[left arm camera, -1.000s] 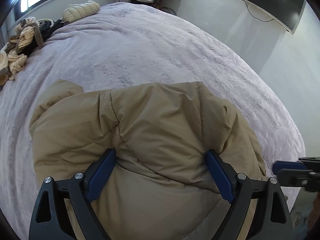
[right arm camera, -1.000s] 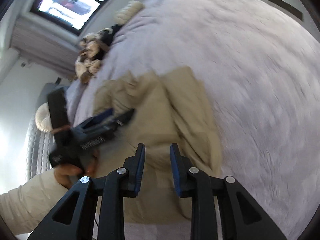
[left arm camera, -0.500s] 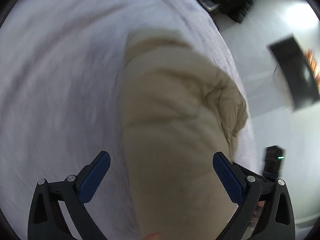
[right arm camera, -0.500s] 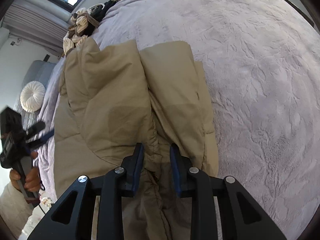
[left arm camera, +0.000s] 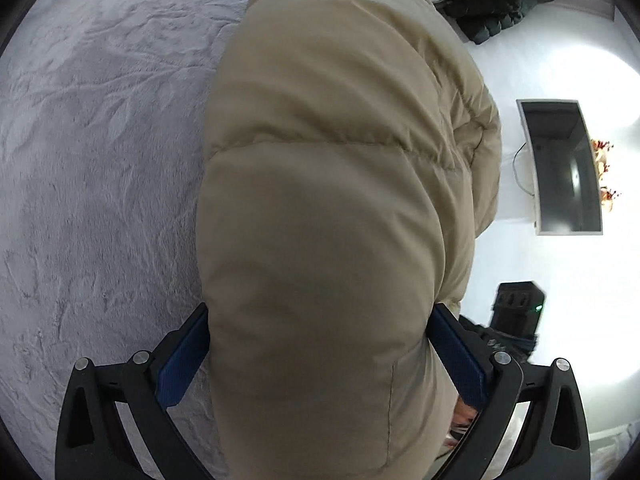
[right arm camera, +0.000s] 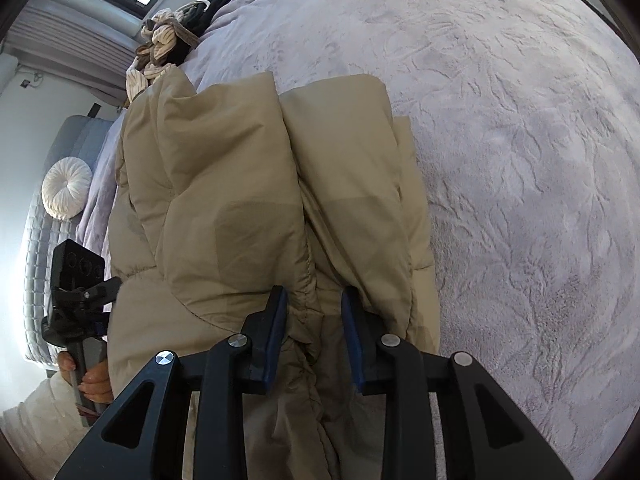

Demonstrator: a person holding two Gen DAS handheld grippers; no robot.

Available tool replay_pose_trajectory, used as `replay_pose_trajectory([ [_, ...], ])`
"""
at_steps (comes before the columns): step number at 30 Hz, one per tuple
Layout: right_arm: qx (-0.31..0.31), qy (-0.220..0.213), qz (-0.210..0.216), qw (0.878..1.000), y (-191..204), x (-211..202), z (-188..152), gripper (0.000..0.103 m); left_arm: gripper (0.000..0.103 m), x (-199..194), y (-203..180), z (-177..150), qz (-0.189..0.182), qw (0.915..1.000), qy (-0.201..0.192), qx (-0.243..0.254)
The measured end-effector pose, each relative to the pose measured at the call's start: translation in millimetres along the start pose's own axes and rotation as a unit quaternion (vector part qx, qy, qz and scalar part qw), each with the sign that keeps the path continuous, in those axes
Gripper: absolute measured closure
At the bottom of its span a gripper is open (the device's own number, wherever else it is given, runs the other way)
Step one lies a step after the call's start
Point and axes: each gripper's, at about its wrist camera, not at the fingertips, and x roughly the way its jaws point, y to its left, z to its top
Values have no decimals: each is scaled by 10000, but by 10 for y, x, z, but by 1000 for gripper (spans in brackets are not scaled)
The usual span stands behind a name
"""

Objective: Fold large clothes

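right wrist: jacket [right arm camera: 280,200] fold pinched between jaws; left apparently straddling.

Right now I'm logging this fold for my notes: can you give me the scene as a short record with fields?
garment: tan puffer jacket, bunched lengthwise
surface: grey plush bedspread
left gripper: jaws wide, straddling the jacket's bulk
right gripper: shut on a jacket fold near its seam
background: clothes pile at bed's far edge; round white cushion; wall screen

Puffer jacket [left arm camera: 320,208] hides left hand-held gripper [left arm camera: 320,344] pads' inner faces — lower hem cut off.
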Motion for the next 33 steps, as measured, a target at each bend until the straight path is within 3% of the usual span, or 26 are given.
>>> replay_pose_trajectory([
  [2,43,-14,56,10000,23,-115,42,70,0,12,-23,-23,55,10000,-1,32],
  [3,3,-87,134,9999,31,-187,56,58,1,20,-33,-17,67,10000,-6,41],
  [4,-53,-203,248,9995,37,-288,74,36,0,22,-34,-17,80,10000,-10,49],
  [6,-117,-393,341,9986,9,-451,126,9,0,36,-47,-11,104,9999,-12,58],
  [8,-160,-441,258,9986,-73,-544,214,8,0,25,-57,0,116,9999,-26,61],
  [10,-107,-203,318,9992,-170,-496,280,6,0,15,-54,-6,109,9999,-38,53],
  [12,62,270,770,9966,-307,-329,335,0,0,0,-54,23,89,9999,-31,47],
  [14,247,637,1104,9915,-427,-120,354,0,0,-8,-59,27,68,10000,-14,44],
  [21,209,1273,1716,9767,-497,490,408,0,0,-3,68,81,-96,9999,42,28],
  [26,287,1349,2201,9657,-446,733,494,0,0,82,110,133,-153,9999,32,-43],
  [33,444,1433,2255,9626,-325,873,504,0,0,90,101,101,-209,9997,-85,-55],
])
